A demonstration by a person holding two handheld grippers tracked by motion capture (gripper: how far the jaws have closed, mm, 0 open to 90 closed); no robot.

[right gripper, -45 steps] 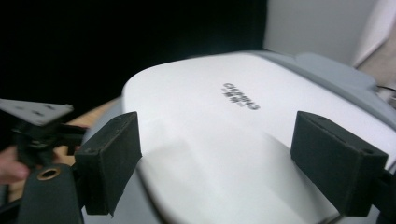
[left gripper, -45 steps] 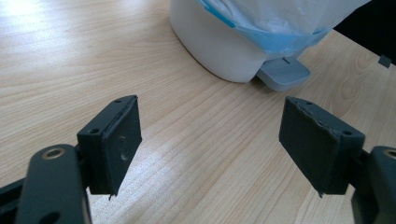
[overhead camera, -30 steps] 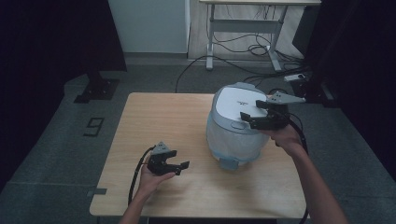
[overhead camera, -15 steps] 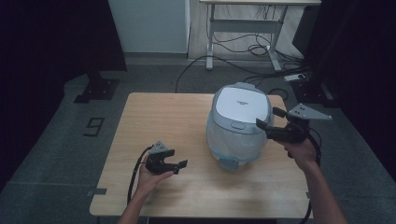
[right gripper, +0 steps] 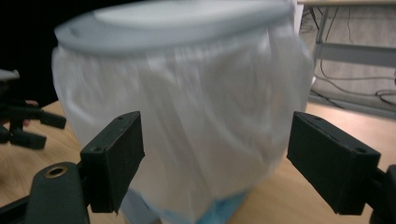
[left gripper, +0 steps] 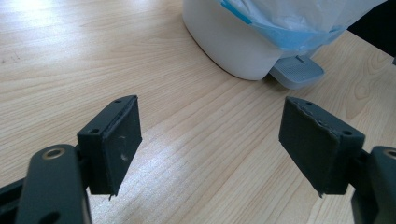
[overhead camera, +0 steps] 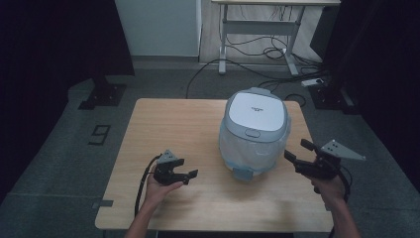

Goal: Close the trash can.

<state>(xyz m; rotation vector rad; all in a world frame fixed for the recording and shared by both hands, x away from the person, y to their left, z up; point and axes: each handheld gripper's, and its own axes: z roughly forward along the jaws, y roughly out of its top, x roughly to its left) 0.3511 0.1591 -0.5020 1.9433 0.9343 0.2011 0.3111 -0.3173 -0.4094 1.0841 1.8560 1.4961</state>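
A white pedal bin (overhead camera: 255, 134) with a grey lid (overhead camera: 257, 110) and a thin plastic liner stands right of centre on the wooden table (overhead camera: 173, 124). Its grey foot pedal (overhead camera: 242, 173) points toward the person. My right gripper (overhead camera: 295, 148) hovers just right of the bin, open, aimed at its side and not touching it. In the right gripper view the bin (right gripper: 187, 107) looms beyond the wide jaws of my right gripper (right gripper: 215, 154). My left gripper (overhead camera: 190, 176) rests low at the front left, open and empty. Its jaws (left gripper: 210, 140) point at the bin's base (left gripper: 233, 42) and pedal (left gripper: 297, 71).
The right hand is over the table's right edge. Beyond the table's far side stand a desk frame (overhead camera: 257, 29) with floor cables and a power strip (overhead camera: 312, 82). Dark curtains hang at both sides. The left gripper (right gripper: 28, 126) appears small past the bin.
My right gripper has come off the top of the bin's lid, swinging right and down to the bin's right side. The left gripper has stayed put.
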